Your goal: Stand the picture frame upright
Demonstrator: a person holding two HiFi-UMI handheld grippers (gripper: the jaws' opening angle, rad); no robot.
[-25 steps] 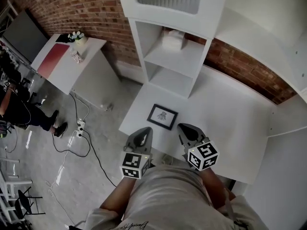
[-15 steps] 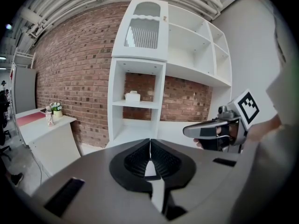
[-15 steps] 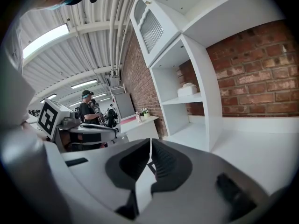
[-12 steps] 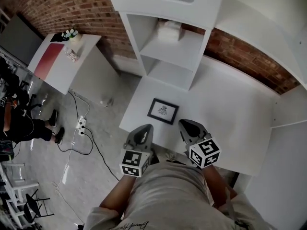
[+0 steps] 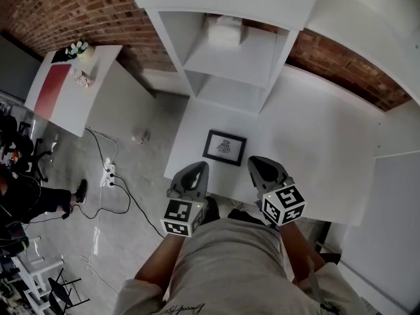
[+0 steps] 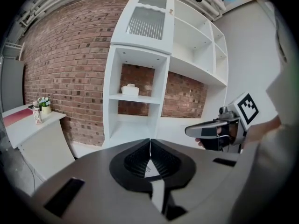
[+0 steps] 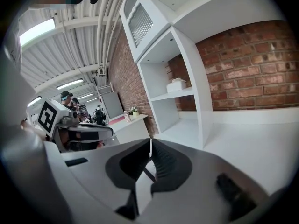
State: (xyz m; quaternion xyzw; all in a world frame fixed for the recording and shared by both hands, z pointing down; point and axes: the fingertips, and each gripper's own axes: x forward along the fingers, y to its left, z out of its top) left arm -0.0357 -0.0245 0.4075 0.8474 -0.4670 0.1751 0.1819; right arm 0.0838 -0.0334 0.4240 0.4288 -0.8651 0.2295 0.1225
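Change: both hand-held grippers have eased forward and down a little toward the surface (image 5: 308, 149). The picture frame (image 5: 224, 147) has not shifted and lies where it lay a second ago.

Meaning for the task: I judge this is still the approach. Nothing touches the frame yet, so standing it up has not begun.

Picture frame: flat on its back with its dark border and pale print facing up. It is near the front edge of the white surface, a little in front of the open shelf unit (image 5: 230, 51).

Left hand-held gripper (image 5: 198, 168): jaws pressed together with nothing between them. Its tip stops just short of the frame's near left corner, clear of it.

Right hand-held gripper (image 5: 256, 163): jaws also closed tight and empty. Its tip sits just beside the frame's near right corner, and I see no contact from the head view.

Relation: the frame lies between the two tips and just ahead of them, lower than both. Each gripper points down at a slant toward its near edge.

Next move, my guess: I would either open one pair of jaws to pinch the near edge, or slip a closed tip under it to tip the frame up. The other gripper would steady it.

Unknown: whether there is a prop on the back, since the underside is hidden.

Risk: pushed rather than lifted, the frame may simply slide across the smooth surface.
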